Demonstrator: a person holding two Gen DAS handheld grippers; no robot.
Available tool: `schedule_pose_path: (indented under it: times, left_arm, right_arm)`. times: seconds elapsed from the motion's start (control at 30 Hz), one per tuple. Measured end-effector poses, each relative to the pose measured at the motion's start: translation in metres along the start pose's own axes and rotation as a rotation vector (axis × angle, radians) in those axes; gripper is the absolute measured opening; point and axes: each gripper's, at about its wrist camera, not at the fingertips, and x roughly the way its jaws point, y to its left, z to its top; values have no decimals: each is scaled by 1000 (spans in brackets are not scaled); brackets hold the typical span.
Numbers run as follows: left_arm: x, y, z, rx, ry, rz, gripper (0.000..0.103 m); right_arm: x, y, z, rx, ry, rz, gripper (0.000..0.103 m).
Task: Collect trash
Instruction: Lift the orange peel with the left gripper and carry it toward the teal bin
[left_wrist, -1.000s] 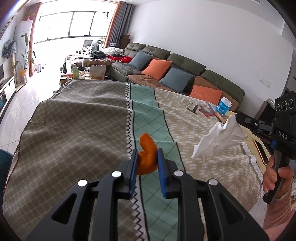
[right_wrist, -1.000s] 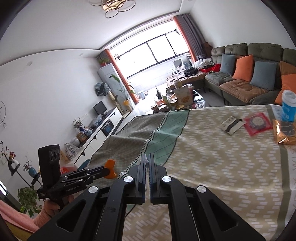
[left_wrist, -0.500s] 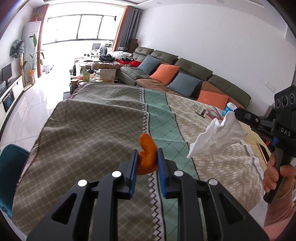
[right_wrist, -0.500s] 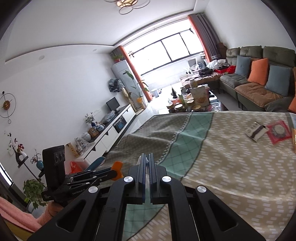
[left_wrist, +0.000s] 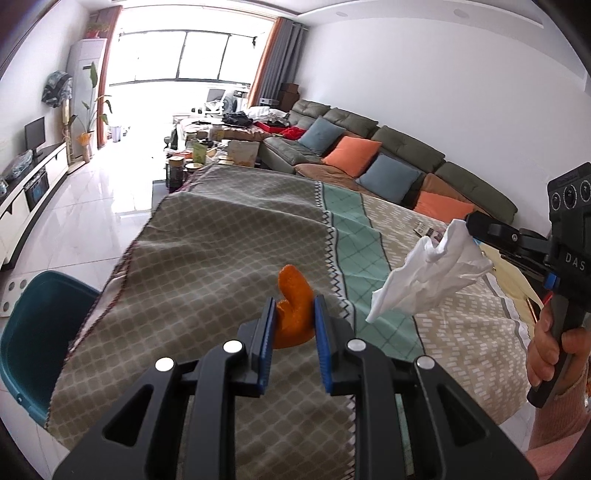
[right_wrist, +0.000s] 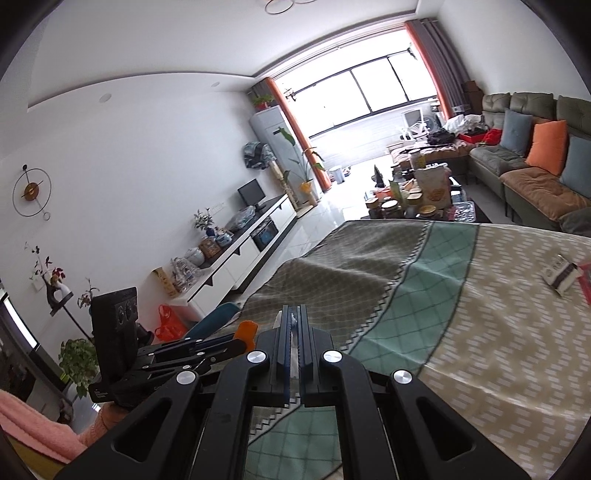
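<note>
— So what carries everything?
— A wide surface (left_wrist: 221, 258) under a patterned cloth, grey-brown toward its near-left corner, a green band (left_wrist: 354, 236) down the middle, beige beyond. A teal bin (left_wrist: 33, 332) stands on the floor just off the near-left corner.
— And the claws?
— Both hang in the air above the near edge. The left claw (left_wrist: 294, 321) is clenched on a curled orange peel (left_wrist: 293, 299), pinched between its blue pads with the tip sticking up past them. The right claw (left_wrist: 469, 225), held by a hand (left_wrist: 554, 350), is clamped on a crumpled white tissue (left_wrist: 428, 277) that droops below its tip, over the beige part.
— Anything left lying there?
— Toward the far-right edge, a small striped packet (right_wrist: 561, 277) lies flat beside something red, too cropped to identify.
</note>
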Motion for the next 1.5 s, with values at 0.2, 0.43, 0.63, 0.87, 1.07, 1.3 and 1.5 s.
schedule_pose_path:
  times: [0.2,0.43,0.63,0.87,1.07,1.3,1.5]
  left_arm:
    - [-11,17,-3,-29,-11,32,21]
    - [-22,35,-6,-63,-24,64,21]
    - [-30,49,-8,-86,-33,92,21]
    - [-38,61,-12,-106,-41,116,21]
    - [-42,67,-13,-116,-46,130,21]
    - [-44,71,-15,-127,-50,139,21]
    - [-44,74,-15,-131,-51,143,21]
  right_arm:
    - [16,15,0,-23,27,29,3]
    - [34,29,-1,-42,56,65,3]
    - [49,40,1,-56,79,92,3]
    - [57,51,2,-71,92,114,3]
    - [66,58,1,-73,106,129,3]
    - [73,63,1,-79,116,139,3]
    - [76,65,2,-79,120,145,3]
